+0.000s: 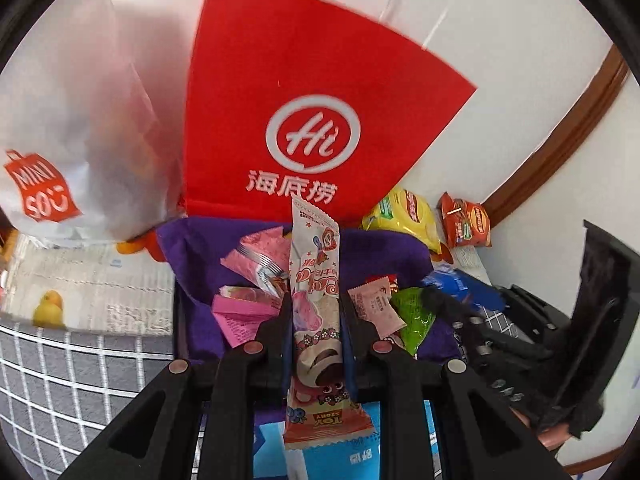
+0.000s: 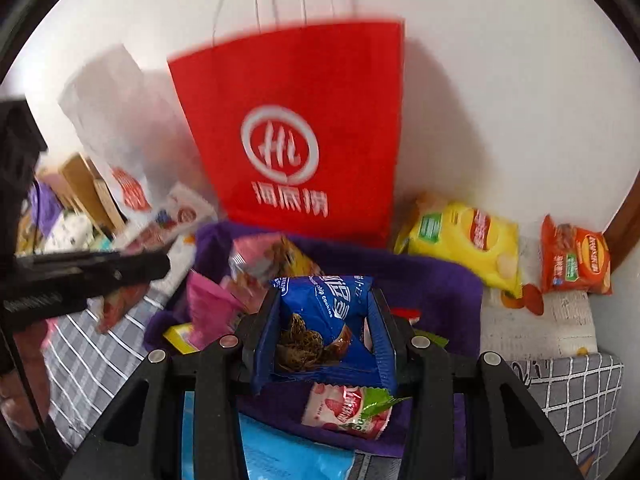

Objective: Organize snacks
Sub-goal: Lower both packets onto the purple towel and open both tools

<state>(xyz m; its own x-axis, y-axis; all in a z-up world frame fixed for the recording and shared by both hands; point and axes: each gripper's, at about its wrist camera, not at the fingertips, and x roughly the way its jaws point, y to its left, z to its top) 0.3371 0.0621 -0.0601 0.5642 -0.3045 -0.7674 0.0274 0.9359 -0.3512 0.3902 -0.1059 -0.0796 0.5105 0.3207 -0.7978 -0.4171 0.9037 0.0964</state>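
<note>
My left gripper (image 1: 314, 312) is shut on a long pink-and-white Toy Story snack bar (image 1: 316, 312), held lengthwise above a purple cloth bin (image 1: 192, 248) with several small snack packets. My right gripper (image 2: 326, 320) is shut on a blue chocolate chip cookie packet (image 2: 324, 320) above the same purple bin (image 2: 440, 280). A red paper bag (image 1: 312, 92) stands upright behind the bin against the wall; it also shows in the right wrist view (image 2: 304, 120). The right gripper shows at the right of the left wrist view (image 1: 500, 340), the left gripper at the left of the right wrist view (image 2: 80, 276).
A white Miniso bag (image 1: 72, 140) stands left of the red bag. A yellow chip bag (image 2: 464, 244) and an orange chip bag (image 2: 576, 260) lie right of the bin by the wall. A grey checked cloth (image 1: 72, 376) covers the surface. A light blue packet (image 2: 288, 456) lies below.
</note>
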